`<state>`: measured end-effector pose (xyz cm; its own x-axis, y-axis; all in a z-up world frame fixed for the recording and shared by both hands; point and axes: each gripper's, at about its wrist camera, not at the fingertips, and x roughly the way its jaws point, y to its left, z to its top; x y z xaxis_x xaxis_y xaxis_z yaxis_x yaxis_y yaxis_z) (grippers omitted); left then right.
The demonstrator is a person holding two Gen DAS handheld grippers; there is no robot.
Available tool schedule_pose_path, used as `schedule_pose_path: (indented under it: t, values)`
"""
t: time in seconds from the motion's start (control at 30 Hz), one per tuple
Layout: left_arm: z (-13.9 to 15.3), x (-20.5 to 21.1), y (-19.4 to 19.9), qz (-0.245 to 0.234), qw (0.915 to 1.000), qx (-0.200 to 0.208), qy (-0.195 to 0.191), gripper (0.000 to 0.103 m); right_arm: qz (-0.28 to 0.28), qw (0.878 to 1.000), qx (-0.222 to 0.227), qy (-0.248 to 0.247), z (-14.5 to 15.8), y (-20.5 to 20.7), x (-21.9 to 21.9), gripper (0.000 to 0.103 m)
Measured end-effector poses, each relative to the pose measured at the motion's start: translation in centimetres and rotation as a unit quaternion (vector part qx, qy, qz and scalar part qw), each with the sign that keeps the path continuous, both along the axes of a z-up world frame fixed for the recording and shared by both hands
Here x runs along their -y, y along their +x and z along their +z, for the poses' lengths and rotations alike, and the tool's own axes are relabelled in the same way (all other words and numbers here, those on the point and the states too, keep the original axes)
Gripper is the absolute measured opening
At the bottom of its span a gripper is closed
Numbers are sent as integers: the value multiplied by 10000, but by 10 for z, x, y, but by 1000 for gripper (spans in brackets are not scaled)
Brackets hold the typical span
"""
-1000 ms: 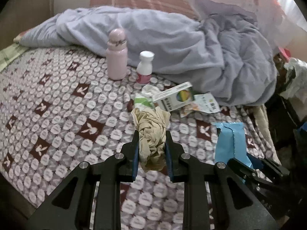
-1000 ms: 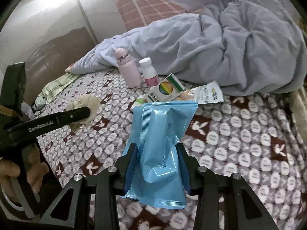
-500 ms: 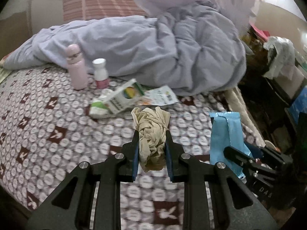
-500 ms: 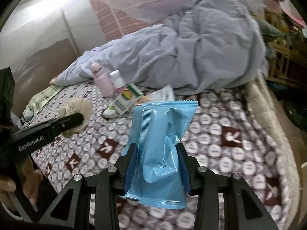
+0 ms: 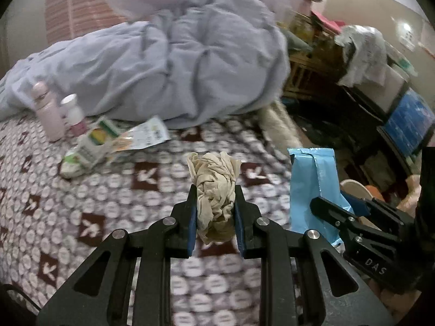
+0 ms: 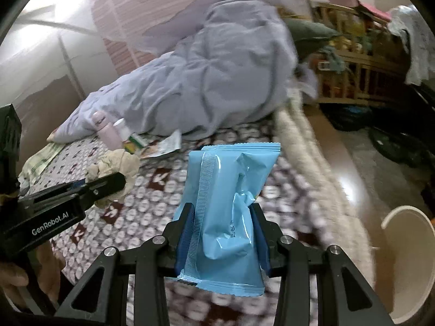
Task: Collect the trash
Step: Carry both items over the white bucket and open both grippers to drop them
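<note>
The left tool pinches a crumpled beige wad of tissue between its blue-padded fingers, the wad standing up past the tips. The right tool pinches a shiny light-blue plastic snack packet upright, its crimped top edge above the fingers. Both are held over the bed's brown-and-white patterned cover.

Ahead and to the left of the left tool, other pieces lie on the cover: a white-and-green carton, and touching it a flat printed wrapper. Just behind them stand a pink bottle and a small white-capped bottle, in front of a rumpled lilac-grey duvet. To the lower right of the right tool is the rim of a cream round bin.
</note>
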<state>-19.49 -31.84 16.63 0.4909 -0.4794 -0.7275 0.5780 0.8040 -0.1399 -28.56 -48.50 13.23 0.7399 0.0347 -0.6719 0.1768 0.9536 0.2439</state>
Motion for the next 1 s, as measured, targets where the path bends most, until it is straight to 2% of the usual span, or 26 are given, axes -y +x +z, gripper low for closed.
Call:
schedule_pose_path:
  t: [0.27,0.5,0.77,1.0]
  values:
    - [-2,60,-24,-585,9983,0,21,21,-614,9981,-40,27,-3,-39,54,40]
    - [-6,113,-51,-1134,9935,-75,15,21,-1181,9929,-121,30,-8,-77,104,40]
    - [-13,181,-85,-1824,9826,-318,-115,21,-1978,9797,-315,24,-23,-130,167,40]
    - [-26,238,-110,-2366,9689,-687,-213,21,-2582,9644,-570,91,-44,-167,216,40]
